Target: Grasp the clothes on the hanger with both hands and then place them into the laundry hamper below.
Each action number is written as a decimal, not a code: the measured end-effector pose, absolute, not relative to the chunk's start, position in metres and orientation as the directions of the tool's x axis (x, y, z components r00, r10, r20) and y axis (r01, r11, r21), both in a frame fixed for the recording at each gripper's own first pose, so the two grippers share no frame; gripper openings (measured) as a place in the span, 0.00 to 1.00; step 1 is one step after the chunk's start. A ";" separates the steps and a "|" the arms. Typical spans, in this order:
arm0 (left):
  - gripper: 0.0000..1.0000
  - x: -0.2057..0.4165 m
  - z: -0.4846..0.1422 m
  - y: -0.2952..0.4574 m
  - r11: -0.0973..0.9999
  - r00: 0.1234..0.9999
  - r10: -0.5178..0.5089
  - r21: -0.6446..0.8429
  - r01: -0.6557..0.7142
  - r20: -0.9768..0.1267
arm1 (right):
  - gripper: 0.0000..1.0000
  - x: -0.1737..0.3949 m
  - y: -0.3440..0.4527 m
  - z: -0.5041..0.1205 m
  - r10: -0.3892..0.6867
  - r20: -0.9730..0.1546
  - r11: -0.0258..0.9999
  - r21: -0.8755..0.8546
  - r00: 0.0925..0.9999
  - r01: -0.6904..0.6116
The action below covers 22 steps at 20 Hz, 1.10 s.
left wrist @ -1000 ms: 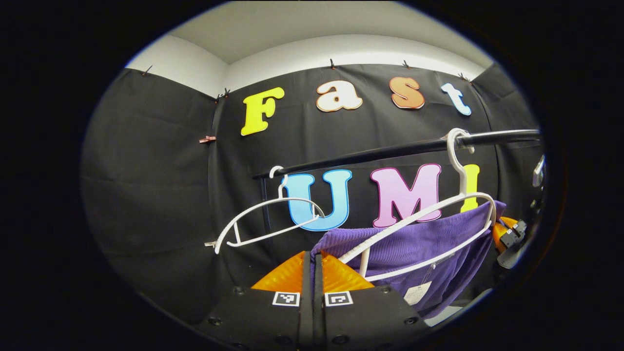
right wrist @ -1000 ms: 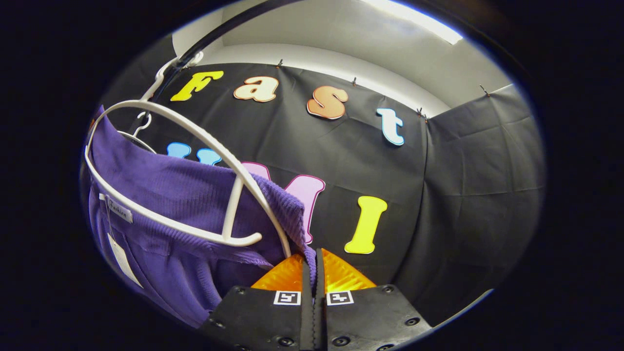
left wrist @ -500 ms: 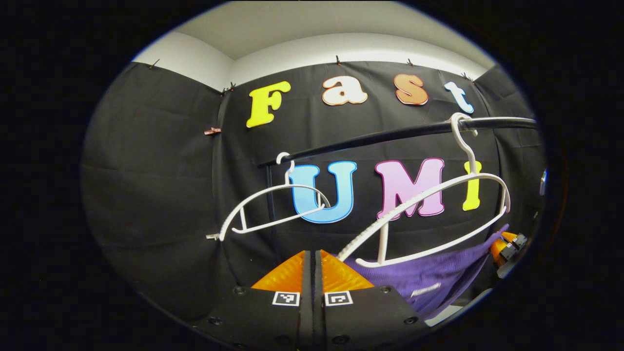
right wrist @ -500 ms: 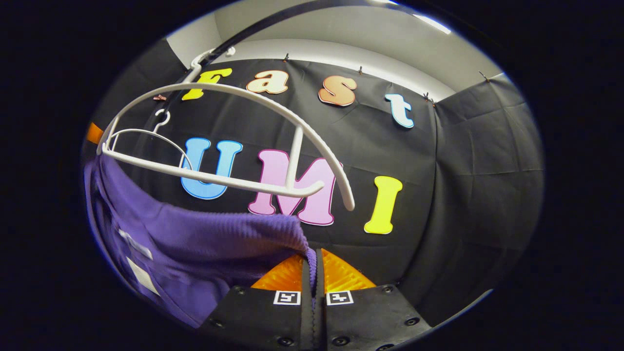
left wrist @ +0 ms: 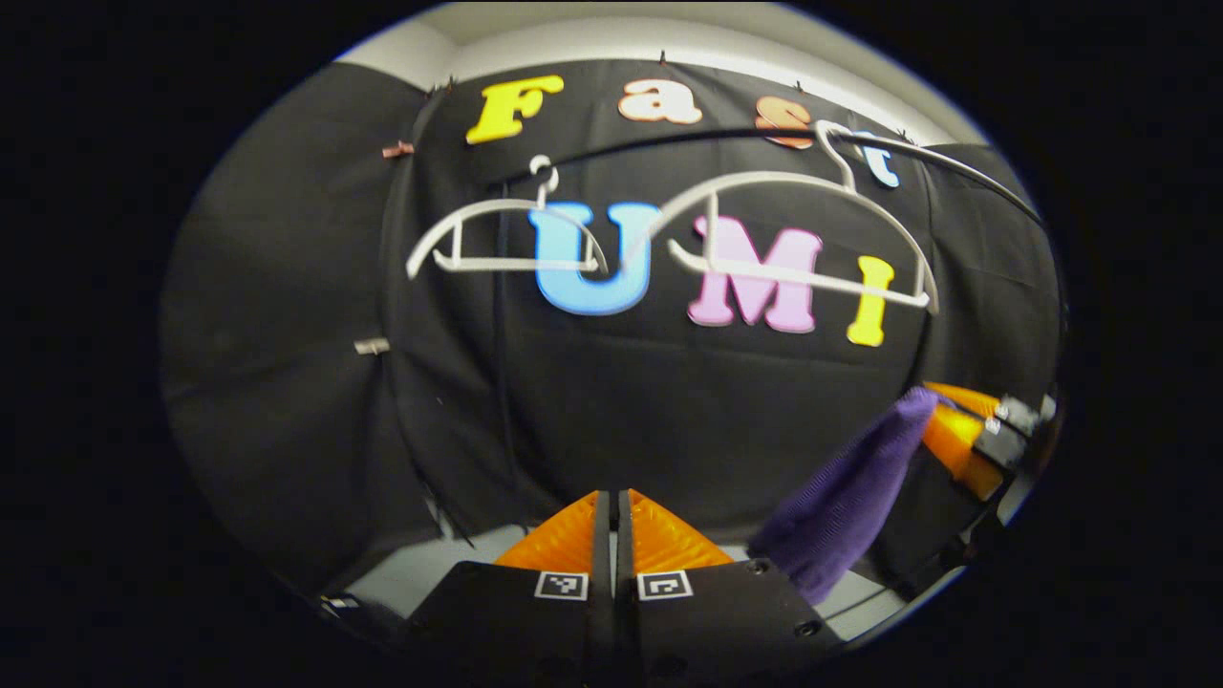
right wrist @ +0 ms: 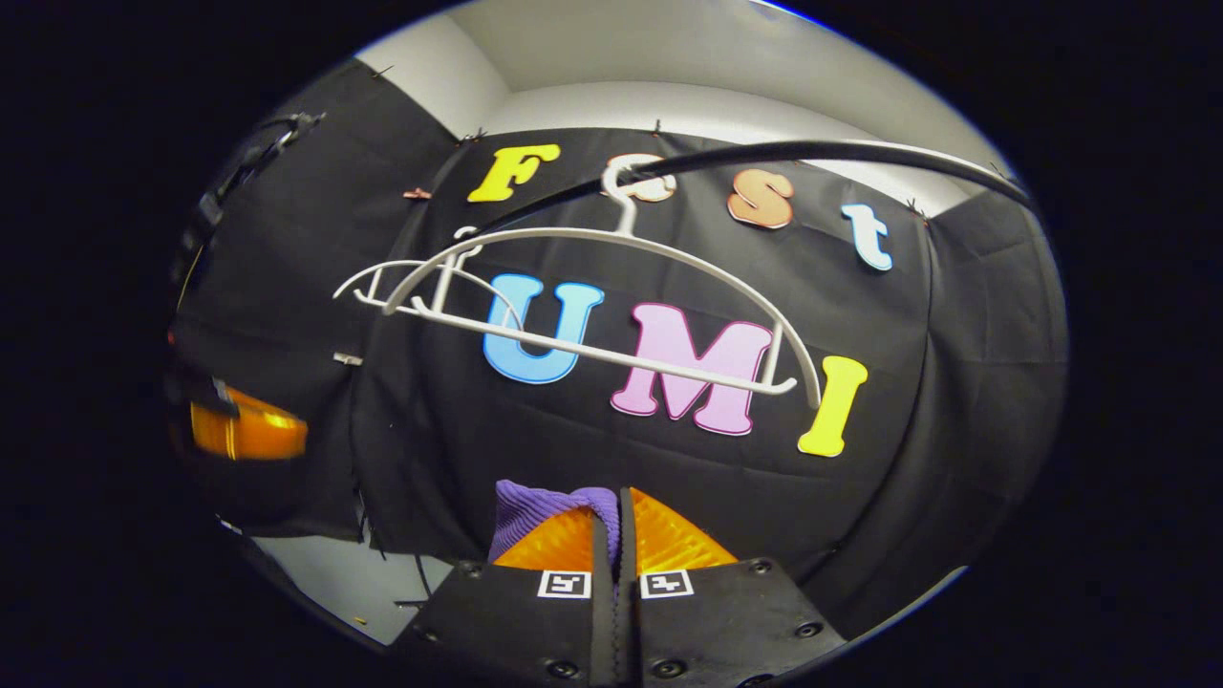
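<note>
The purple garment (left wrist: 841,502) is off the hanger and droops as a narrow fold from my right gripper (left wrist: 960,430), seen at the right of the left gripper view. In the right gripper view, my right gripper (right wrist: 612,511) is shut on a bunch of the purple garment (right wrist: 540,506), which spills over its left finger. My left gripper (left wrist: 611,516) is shut, and I see no cloth between its fingers. It appears blurred at the far left as the left gripper (right wrist: 244,432). The bare white hanger (left wrist: 793,229) (right wrist: 611,315) hangs above on the rail.
A black rail (left wrist: 669,139) (right wrist: 812,151) crosses overhead. A second bare white hanger (left wrist: 506,234) (right wrist: 401,277) hangs farther along it. Pale floor (left wrist: 420,573) (right wrist: 315,573) shows below the black cloth wall.
Both grippers have dropped well below the rail. The purple garment slid off the hanger, which now hangs bare above. Cloth that reached the left fingertips one second ago is no longer there.
</note>
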State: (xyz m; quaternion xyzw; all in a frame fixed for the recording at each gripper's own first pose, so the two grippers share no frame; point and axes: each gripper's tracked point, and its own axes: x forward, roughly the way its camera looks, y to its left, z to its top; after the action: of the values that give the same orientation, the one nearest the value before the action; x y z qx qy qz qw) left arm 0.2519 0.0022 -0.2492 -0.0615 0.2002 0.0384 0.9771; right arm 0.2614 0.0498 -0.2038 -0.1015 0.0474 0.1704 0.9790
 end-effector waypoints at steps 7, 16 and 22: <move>0.05 0.211 -0.353 -0.044 0.966 0.805 -0.194 -0.253 0.057 -0.561 | 0.04 0.200 0.062 -0.299 0.306 -0.398 0.914 -0.130 0.865 -0.384; 0.05 0.197 -0.441 -0.044 0.968 0.675 -0.194 -0.250 0.015 -0.712 | 0.04 0.152 0.047 -0.438 0.227 -0.694 0.949 -0.001 0.683 -0.317; 0.05 0.196 -0.473 -0.052 0.973 0.609 -0.164 -0.229 -0.031 -0.776 | 0.04 0.137 0.035 -0.489 0.212 -0.786 0.954 0.039 0.581 -0.296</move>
State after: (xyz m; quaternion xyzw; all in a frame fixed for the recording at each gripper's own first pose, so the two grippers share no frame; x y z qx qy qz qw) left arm 0.1961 -0.0523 -0.4727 -0.1103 0.4406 -0.0374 0.8901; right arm 0.1373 0.0346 -0.4886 -0.0480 0.4350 0.1430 0.8877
